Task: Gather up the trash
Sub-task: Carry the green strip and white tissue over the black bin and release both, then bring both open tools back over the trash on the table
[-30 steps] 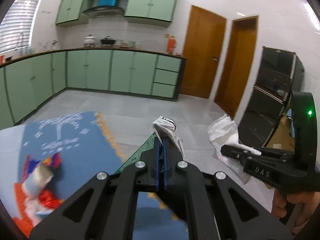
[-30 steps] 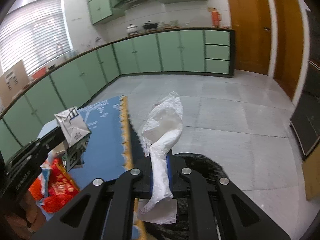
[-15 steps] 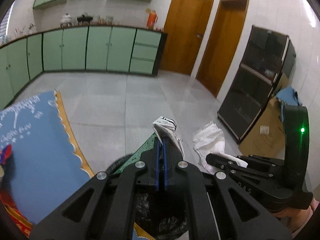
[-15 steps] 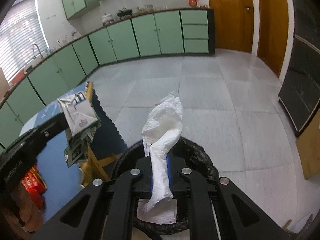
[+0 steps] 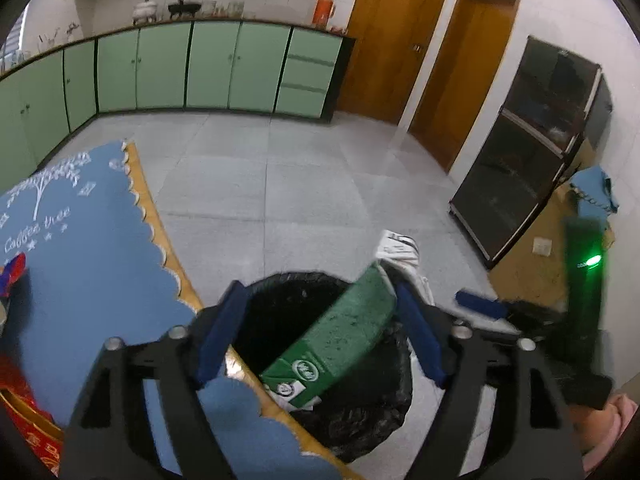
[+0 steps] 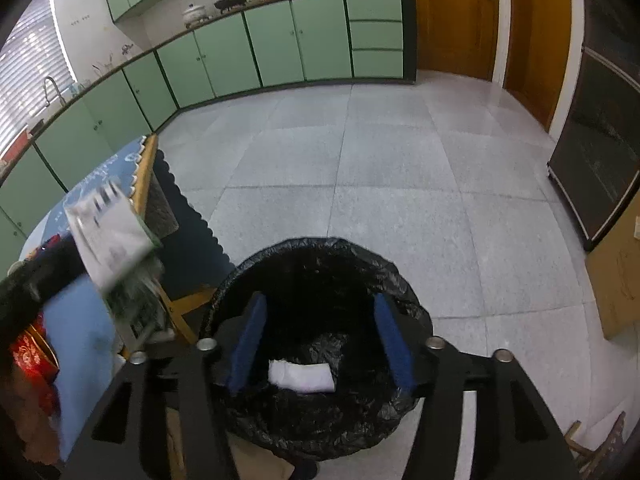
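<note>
- The left gripper [image 5: 320,336] has its jaws wide apart; the green carton [image 5: 340,340] hangs loose between them, tilted over the black-lined bin [image 5: 360,420]
- The right gripper [image 6: 320,336] is also spread, holding nothing; the white wrapper [image 6: 302,376] lies inside the bin
- Risk: the carton may hit the rim near the table edge [image 5: 240,376] and fall outside

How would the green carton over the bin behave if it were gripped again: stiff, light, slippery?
The green carton probably holds its shape: its faces look flat with crisp edges. It is likely light and empty, since its white top looks crumpled open. The printed surface may be somewhat slick, so it could slide between open jaws into the black-lined trash bin.
</note>
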The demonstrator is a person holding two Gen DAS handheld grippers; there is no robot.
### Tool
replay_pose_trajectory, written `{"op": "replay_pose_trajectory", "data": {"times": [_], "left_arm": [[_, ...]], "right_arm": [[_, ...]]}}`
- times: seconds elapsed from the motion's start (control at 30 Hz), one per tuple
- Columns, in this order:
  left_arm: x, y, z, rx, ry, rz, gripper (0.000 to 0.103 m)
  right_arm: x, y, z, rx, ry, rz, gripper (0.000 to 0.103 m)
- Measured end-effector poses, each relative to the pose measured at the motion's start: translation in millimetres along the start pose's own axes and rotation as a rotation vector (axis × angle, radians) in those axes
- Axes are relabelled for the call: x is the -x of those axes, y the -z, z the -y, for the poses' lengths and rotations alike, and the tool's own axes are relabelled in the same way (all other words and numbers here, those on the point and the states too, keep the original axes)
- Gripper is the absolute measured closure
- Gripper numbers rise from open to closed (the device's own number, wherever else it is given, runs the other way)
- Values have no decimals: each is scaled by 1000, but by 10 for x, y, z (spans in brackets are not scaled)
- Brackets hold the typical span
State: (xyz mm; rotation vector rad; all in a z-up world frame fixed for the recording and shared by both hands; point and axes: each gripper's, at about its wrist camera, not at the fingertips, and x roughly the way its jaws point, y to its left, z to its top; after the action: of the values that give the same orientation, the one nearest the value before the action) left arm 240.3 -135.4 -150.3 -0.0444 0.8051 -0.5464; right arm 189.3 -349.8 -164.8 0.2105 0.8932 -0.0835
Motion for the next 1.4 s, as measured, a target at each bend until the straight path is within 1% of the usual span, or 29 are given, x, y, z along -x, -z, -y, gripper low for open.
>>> {"op": "replay_pose_trajectory", "data": {"times": [0.07, 0.1, 0.13, 0.2, 0.27, 0.3, 0.33, 0.37, 0.43, 0.53, 0.67, 0.77, 0.87, 0.97, 1.1, 1.13, 1.2, 1.3, 1.4], "left_arm": [[-72, 13, 1, 11, 9, -31, 32], [-100, 18, 17, 9, 11, -44, 31], [-127, 21, 64, -14, 3, -58, 31], [-118, 37, 144, -65, -26, -54, 32], [-104, 57, 188, -94, -47, -53, 31], [-137, 71, 190, -102, -64, -76, 31], [-192, 84, 170, -102, -71, -106, 31], [-234, 100, 144, -86, -59, -137, 31], [-259, 114, 77, -53, -52, -159, 31], [-225, 91, 53, -59, -71, -148, 31], [-103, 32, 27, -52, -86, -106, 31], [72, 8, 15, -51, -107, -55, 31], [346, 0, -62, -37, -140, 0, 31], [716, 61, -215, -15, -203, 52, 31], [1256, 240, -499, 36, -328, 110, 30], [1416, 316, -584, 52, -371, 124, 30], [1667, 451, -726, 75, -443, 144, 30], [1999, 675, -929, 130, -537, 157, 30], [2254, 876, -1063, 168, -608, 165, 30]], "right_arm": [[40, -16, -10, -4, -4, 9, 44], [64, -15, -2, -6, -2, 14, 44], [87, -11, 15, -8, 3, 17, 44], [116, -10, 57, -14, 9, 19, 44], [136, -2, 74, -18, 12, 21, 44], [147, 2, 84, -18, 13, 23, 44], [153, 0, 89, -17, 13, 25, 44], [155, -3, 93, -17, 13, 26, 44], [152, -5, 93, -20, 8, 28, 44], [135, 0, 92, -25, 2, 27, 44], [193, -11, 67, -19, -7, 39, 44], [283, -43, 1, -9, -29, 59, 44], [423, -74, -160, 12, -71, 90, 44], [558, -89, -364, 39, -126, 119, 44], [707, -65, -751, 100, -221, 143, 44], [727, -53, -851, 115, -242, 146, 44], [762, -6, -1120, 156, -302, 148, 44], [785, 82, -1433, 210, -362, 141, 44], [805, 198, -1735, 264, -418, 130, 44]]}}
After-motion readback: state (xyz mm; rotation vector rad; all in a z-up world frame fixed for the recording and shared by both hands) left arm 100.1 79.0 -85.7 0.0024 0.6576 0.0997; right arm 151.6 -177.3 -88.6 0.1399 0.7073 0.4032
